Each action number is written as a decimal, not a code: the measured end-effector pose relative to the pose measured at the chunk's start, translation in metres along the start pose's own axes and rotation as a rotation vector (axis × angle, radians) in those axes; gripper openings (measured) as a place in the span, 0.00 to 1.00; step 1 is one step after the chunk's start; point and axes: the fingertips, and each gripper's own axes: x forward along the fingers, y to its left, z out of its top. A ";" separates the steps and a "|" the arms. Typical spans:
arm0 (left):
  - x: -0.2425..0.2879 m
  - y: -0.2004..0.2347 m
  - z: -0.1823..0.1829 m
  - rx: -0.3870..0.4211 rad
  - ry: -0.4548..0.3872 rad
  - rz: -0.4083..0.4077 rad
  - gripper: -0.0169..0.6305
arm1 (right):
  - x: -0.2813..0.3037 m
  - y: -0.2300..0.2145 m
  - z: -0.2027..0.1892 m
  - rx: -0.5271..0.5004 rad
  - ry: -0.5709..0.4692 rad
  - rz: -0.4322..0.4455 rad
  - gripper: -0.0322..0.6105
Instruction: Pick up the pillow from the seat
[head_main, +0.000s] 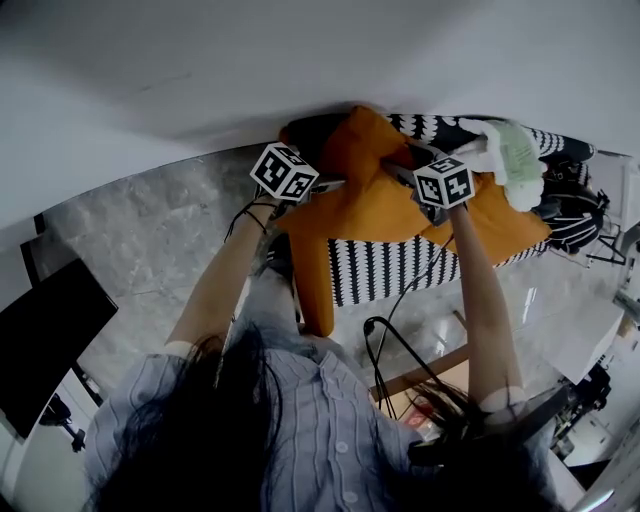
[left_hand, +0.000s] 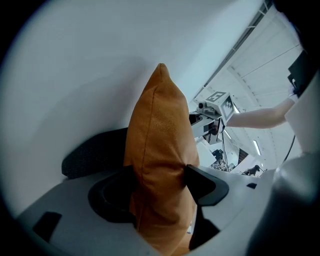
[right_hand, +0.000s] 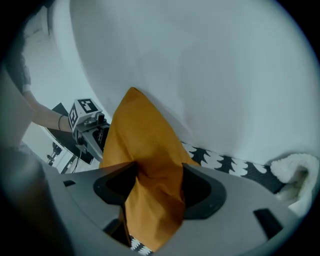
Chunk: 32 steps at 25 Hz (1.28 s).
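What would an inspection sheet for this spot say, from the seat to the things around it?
Surface: black-and-white patterned fabric seat, partly covered by the pillow.
Job's things: orange square fabric pillow, pinched at two edges.
Clutter: white fluffy fabric item at the seat's right end in the head view.
Grippers: left hand-held gripper and right hand-held gripper, each clamped on the pillow.
Cables: black cable hanging in loops below the right arm.
Surroundings: grey marbled floor, white wall, black flat screen.
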 end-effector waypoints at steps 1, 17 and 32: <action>-0.001 -0.002 0.000 0.001 0.012 -0.002 0.53 | -0.002 0.001 0.000 0.001 -0.001 -0.003 0.51; -0.047 -0.087 0.002 0.120 -0.181 -0.074 0.41 | -0.097 0.070 -0.014 0.028 -0.158 -0.073 0.31; -0.134 -0.182 0.047 0.421 -0.197 -0.086 0.39 | -0.189 0.157 -0.010 0.122 -0.424 -0.208 0.28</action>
